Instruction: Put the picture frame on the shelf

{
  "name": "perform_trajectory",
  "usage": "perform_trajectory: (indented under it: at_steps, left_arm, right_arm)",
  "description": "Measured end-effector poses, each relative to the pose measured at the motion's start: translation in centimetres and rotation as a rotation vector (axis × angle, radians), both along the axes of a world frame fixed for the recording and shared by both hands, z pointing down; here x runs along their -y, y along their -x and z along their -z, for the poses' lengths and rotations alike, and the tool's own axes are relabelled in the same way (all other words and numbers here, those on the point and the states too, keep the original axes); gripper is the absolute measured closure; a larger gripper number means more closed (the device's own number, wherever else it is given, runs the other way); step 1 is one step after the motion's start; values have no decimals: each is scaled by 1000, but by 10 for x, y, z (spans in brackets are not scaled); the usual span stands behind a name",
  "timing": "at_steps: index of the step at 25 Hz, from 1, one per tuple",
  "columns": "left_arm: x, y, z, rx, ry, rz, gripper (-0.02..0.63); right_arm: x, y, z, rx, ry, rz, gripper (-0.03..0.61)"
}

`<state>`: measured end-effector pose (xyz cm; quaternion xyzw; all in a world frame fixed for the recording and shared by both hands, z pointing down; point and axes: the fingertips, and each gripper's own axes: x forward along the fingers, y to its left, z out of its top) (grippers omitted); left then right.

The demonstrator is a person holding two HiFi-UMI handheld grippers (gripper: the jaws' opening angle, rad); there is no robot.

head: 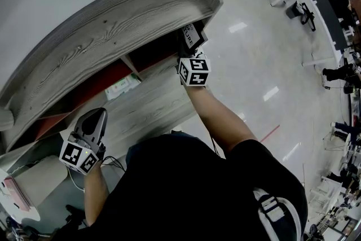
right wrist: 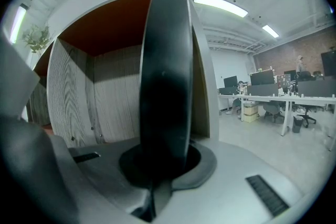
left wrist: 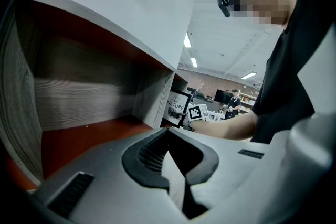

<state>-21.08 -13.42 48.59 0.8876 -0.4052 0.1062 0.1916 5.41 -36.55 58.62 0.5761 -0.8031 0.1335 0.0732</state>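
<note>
Picture frame (head: 192,35): black, white print facing out, upright at the mouth of the shelf's (head: 113,25) right-end compartment, just under the top board. The right gripper view shows it edge-on (right wrist: 165,76).

Right gripper (head: 188,49): jaws nearly together, pinching the frame's lower edge. Can't tell whether the frame's base touches the compartment floor.

Left gripper (head: 95,117): jaws together, nothing in them, well apart from the frame, low by the left compartments.

Risks, as I judge them:
- Let go before the base sits flat and the frame tips out over the open front edge to the floor (head: 265,65).
- Top corner catches the top board or side wall (right wrist: 73,92) if pushed in tilted.
- Grip is on one thin edge, so the frame could swivel.
</note>
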Motion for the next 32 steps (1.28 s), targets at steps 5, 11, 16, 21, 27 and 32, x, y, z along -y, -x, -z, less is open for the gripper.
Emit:
perform_trajectory:
  at_steps: [5, 11, 16, 21, 27, 32]
  left_arm:
    - [-1, 1, 3, 0, -5, 2, 594]
    - [-1, 4, 0, -2, -1, 5, 594]
    - [-3, 6, -1, -5, 3, 11, 594]
    - [-3, 8, 2, -6, 2, 14, 594]
    - [-3, 9, 0, -6, 6, 14, 594]
    - [-3, 10, 0, -5, 6, 16, 594]
  right_arm:
    - [2, 1, 1, 1, -5, -11, 555]
    - [6, 3, 0, -3, -13, -19, 555]
    - [8, 4, 0, -5, -15, -19, 555]
    - [11, 5, 2, -6, -17, -18, 555]
    - [15, 7, 1, -5, -14, -19, 555]
    - [17, 9, 1, -5, -11, -18, 555]
